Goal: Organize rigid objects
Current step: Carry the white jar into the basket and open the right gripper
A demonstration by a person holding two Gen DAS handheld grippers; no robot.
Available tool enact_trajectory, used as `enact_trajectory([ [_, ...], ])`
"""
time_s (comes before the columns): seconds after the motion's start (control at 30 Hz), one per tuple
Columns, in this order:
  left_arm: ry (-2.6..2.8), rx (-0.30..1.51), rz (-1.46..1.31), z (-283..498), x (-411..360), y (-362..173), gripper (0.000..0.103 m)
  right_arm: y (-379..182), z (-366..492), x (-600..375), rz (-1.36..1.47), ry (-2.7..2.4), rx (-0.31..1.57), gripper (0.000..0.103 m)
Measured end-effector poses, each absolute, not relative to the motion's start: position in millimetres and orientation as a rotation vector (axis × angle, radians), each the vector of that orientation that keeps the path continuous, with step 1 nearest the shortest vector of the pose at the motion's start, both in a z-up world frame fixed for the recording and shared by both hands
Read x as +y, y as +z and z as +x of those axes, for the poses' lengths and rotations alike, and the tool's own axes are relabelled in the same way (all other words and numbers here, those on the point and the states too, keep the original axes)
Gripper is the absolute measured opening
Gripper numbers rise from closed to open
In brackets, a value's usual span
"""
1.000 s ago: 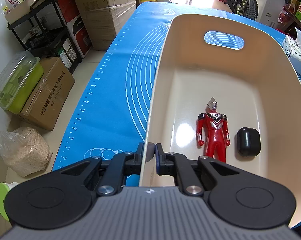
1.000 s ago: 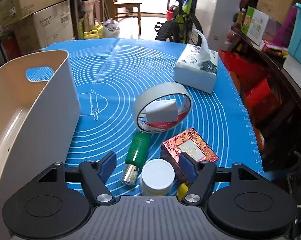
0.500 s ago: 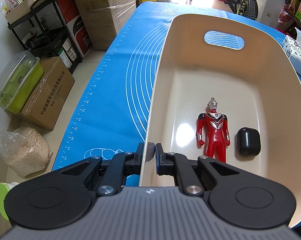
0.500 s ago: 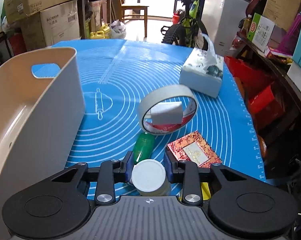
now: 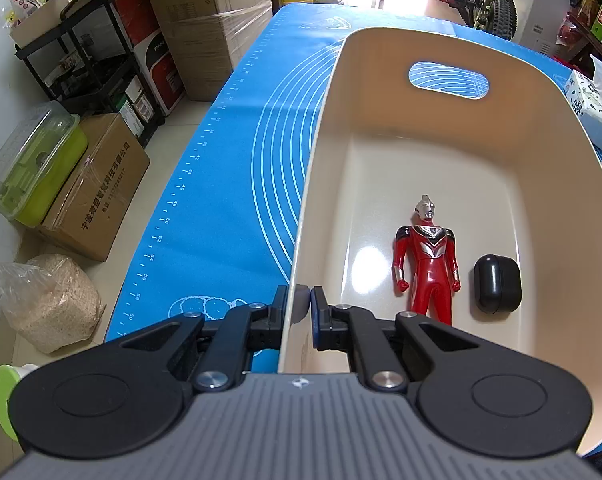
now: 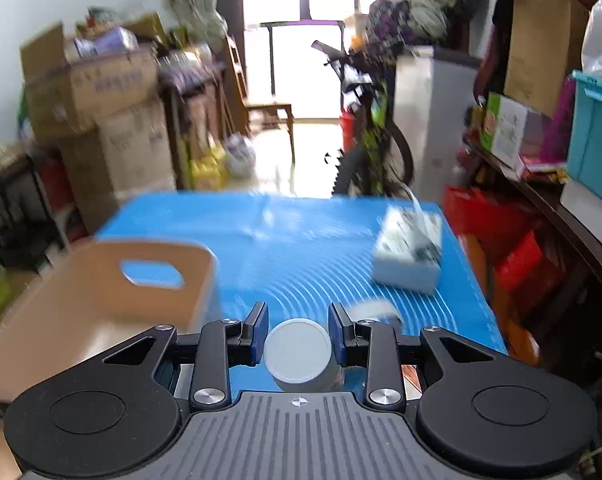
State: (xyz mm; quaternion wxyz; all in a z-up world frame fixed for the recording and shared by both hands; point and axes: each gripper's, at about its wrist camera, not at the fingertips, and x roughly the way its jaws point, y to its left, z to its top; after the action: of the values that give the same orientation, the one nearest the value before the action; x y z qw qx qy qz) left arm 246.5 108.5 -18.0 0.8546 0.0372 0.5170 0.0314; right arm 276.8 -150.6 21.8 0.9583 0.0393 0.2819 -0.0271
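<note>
A cream plastic bin (image 5: pixel 325 128) with a handle slot stands on the blue mat. My left gripper (image 5: pixel 299 312) is shut on the bin's near left wall. Inside lie a red and silver toy figure (image 5: pixel 427 258) and a small black case (image 5: pixel 497 289). In the blurred right wrist view, my right gripper (image 6: pixel 299 334) is shut on a white-lidded jar (image 6: pixel 299 354) and holds it above the mat. The bin (image 6: pixel 101 312) is to its left.
A tissue box (image 6: pixel 409 254) sits on the mat's far right, and a roll of tape (image 6: pixel 375 308) shows just past the right finger. Cardboard boxes (image 5: pixel 97 188), a shelf rack and a bag of grain stand on the floor left of the table. A bicycle (image 6: pixel 365 140) stands beyond the table.
My right gripper closed on the white-lidded jar and lifted it, tilting the view upward. My left gripper and the bin have not moved.
</note>
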Motion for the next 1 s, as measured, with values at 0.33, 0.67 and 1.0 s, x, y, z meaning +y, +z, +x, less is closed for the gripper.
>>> enact_trajectory([
  [0.33, 0.066, 1.087, 0.081, 247, 108, -17, 0.013, 47, 278, -92, 0.097, 0.118, 0.519, 0.04],
  [0.67, 0.06, 1.087, 0.08, 248, 108, -16, 0.013, 12, 284, -32, -0.016, 0.234, 0.689, 0.04],
  [1.0, 0.059, 1.086, 0.082, 247, 108, -18, 0.012, -33, 280, -7, -0.137, 0.278, 0.887, 0.04],
])
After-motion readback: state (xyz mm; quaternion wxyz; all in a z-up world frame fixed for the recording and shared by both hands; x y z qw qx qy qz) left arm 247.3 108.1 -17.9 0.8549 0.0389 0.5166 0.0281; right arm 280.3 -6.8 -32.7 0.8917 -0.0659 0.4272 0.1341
